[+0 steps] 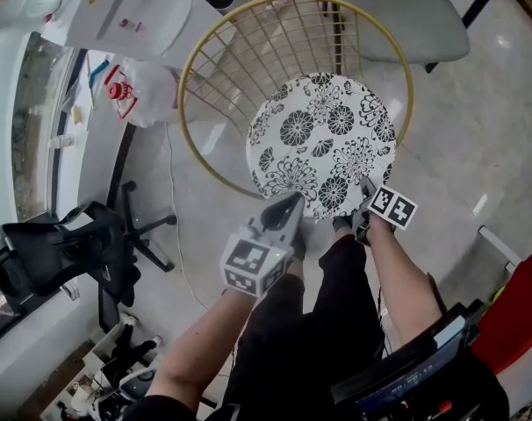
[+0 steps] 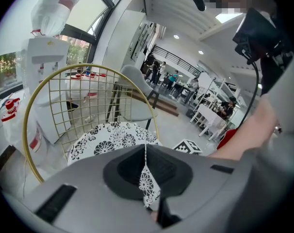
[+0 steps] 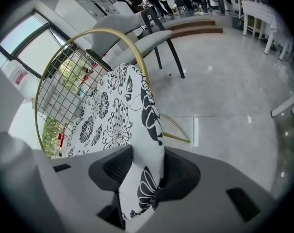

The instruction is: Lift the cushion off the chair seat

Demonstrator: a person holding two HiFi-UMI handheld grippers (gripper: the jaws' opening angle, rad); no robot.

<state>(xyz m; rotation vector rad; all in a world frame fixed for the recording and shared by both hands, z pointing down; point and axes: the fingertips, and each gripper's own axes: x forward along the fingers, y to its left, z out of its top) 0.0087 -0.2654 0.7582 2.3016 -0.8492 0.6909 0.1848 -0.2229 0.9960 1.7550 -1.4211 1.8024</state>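
Observation:
A round white cushion (image 1: pixel 323 143) with black flowers lies on the seat of a gold wire chair (image 1: pixel 215 55). My left gripper (image 1: pixel 294 207) is at the cushion's near edge, shut on a thin fold of the cushion (image 2: pixel 146 183). At the near right edge my right gripper (image 1: pixel 364 202) has its jaws pressed on the cushion's thick rim (image 3: pixel 142 178). In the right gripper view the cushion (image 3: pixel 115 115) stretches away toward the chair's wire back (image 3: pixel 64 76).
A grey chair (image 1: pixel 406 11) stands behind the wire chair. A black office chair (image 1: pixel 64 253) is at the left, beside a white water dispenser (image 1: pixel 134 7) and a plastic bag (image 1: pixel 139 90). A red object (image 1: pixel 521 314) sits at the right. My legs are below the cushion.

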